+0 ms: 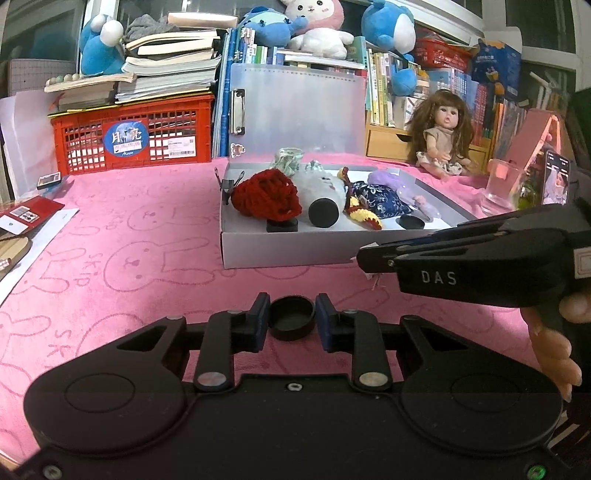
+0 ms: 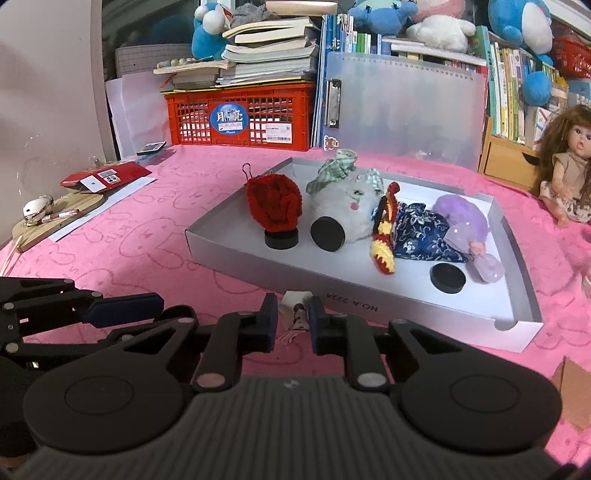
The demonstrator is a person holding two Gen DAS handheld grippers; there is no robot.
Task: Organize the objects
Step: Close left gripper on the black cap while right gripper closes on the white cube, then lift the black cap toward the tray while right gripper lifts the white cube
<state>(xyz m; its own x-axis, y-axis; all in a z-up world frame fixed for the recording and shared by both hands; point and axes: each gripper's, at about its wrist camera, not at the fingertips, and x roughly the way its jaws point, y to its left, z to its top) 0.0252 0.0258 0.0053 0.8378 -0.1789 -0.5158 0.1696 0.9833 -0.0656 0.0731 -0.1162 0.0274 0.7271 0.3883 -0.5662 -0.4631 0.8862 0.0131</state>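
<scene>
Nearest the left wrist camera, the left hand-held gripper (image 1: 291,322) is pinching a small round black plastic cap (image 1: 291,320) between its blue pads, low over the pink bunny-print cloth (image 1: 129,229) covering the surface. Just to its right, the right hand-held gripper (image 1: 364,258) is reaching in sideways, a person's fingers (image 1: 554,354) curling under its handle. In its own view, the right hand-held gripper (image 2: 292,318) is pinching a small white tagged trinket (image 2: 297,314), its jaws nearly together, right at the front wall of the shallow white cardboard tray (image 2: 424,314).

Inside the tray, a red crocheted pouch (image 2: 275,206) is leaning over a black disc (image 2: 281,239); beside it a grey plush toy (image 2: 351,206) is lying with another black disc (image 2: 328,229) propped against it. Further right, a red-and-yellow crocheted strip (image 2: 384,236), a blue floral fabric pouch (image 2: 424,232), a purple fuzzy toy (image 2: 463,218) and a third black disc (image 2: 447,277) are sitting close together.

Only the left view is showing a clear drinking glass (image 1: 504,184) and a propped phone (image 1: 556,182) at the right. Only the right view is showing a wooden board with a silver bell (image 2: 37,210) at the left edge.

Behind the tray, a translucent clipboard case (image 1: 299,110) is standing upright, with a red plastic crate (image 1: 136,133) under stacked books (image 1: 166,70) to its left, a long-haired doll (image 1: 443,136) sitting to its right, and blue and white plush toys (image 1: 317,29) crowding the bookshelf at the back.
</scene>
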